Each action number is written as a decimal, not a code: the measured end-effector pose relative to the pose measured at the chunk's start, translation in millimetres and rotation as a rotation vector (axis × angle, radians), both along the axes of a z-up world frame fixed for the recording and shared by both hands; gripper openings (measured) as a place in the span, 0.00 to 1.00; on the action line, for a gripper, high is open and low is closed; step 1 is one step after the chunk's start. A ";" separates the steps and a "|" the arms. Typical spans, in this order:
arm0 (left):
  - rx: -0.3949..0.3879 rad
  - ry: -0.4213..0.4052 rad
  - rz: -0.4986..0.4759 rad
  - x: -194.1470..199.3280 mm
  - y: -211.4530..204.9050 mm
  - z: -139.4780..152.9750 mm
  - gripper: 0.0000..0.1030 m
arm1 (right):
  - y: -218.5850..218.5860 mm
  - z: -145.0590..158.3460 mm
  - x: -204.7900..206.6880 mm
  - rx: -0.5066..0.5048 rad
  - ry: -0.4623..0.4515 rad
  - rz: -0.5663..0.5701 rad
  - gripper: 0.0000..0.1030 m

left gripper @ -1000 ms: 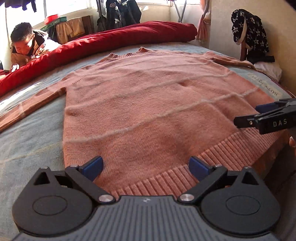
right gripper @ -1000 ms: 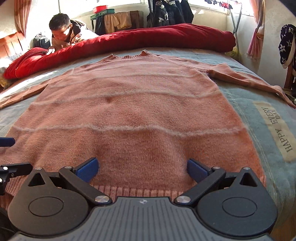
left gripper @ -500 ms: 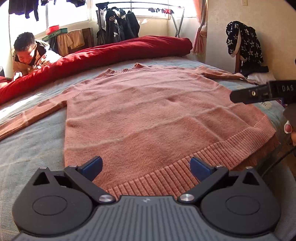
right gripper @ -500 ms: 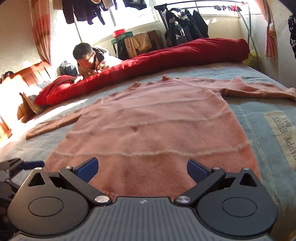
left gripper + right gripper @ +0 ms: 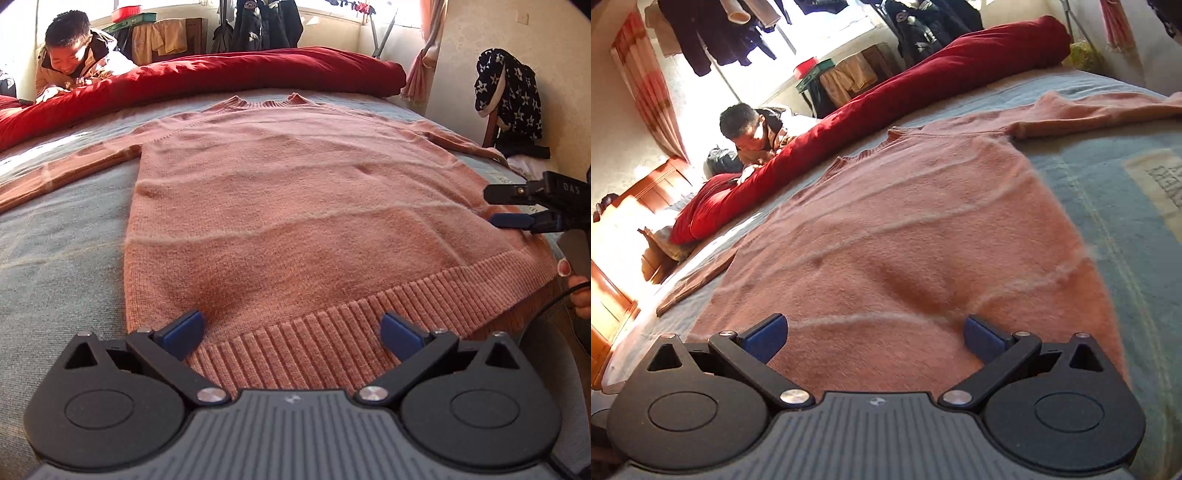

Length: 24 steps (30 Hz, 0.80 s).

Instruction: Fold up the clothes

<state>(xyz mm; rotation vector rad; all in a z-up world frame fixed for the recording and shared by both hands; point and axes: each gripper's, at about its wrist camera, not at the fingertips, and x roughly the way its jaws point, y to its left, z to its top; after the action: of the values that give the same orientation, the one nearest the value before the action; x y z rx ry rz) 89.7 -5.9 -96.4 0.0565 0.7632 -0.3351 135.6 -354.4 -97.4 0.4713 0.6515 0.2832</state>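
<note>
- A sunlit bedroom: a bed (image 5: 55, 258) under a grey-blue woven cover, a thick red quilt (image 5: 221, 74) rolled along its far side, dark jackets hanging at the window behind.
- A fuzzy salmon-pink knitted sweater (image 5: 295, 206) lies flat, face up on the bed, sleeves spread to both sides, pale thin stripes across the body, ribbed hem nearest the cameras.
- The left gripper (image 5: 291, 330) sits low at the hem, its blue-padded jaws spread wide with nothing between them.
- The right gripper (image 5: 873, 332) hovers over the sweater's lower right part, jaws likewise wide apart and empty; in the left wrist view it shows side-on at the sweater's right edge (image 5: 517, 206).
- A person (image 5: 74, 55) leans on the quilt at the far side, partly hidden by it.
- The printed patch on the cover is cut off by the frame edge, its lettering unreadable.
- Compared with half a second ago, the right wrist view has tilted and dropped closer to the knit; the left gripper has edged nearer the hem.
</note>
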 end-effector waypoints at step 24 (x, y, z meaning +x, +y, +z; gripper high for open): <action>0.049 0.045 0.069 1.9 -24.4 20.2 0.99 | -23.5 -8.6 -53.0 0.075 0.001 -0.098 1.00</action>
<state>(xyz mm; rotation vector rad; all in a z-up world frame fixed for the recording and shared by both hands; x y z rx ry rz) 91.7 -30.3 -76.2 0.0686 0.8162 -0.2522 82.6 -377.9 -106.1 0.5736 0.6187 0.2147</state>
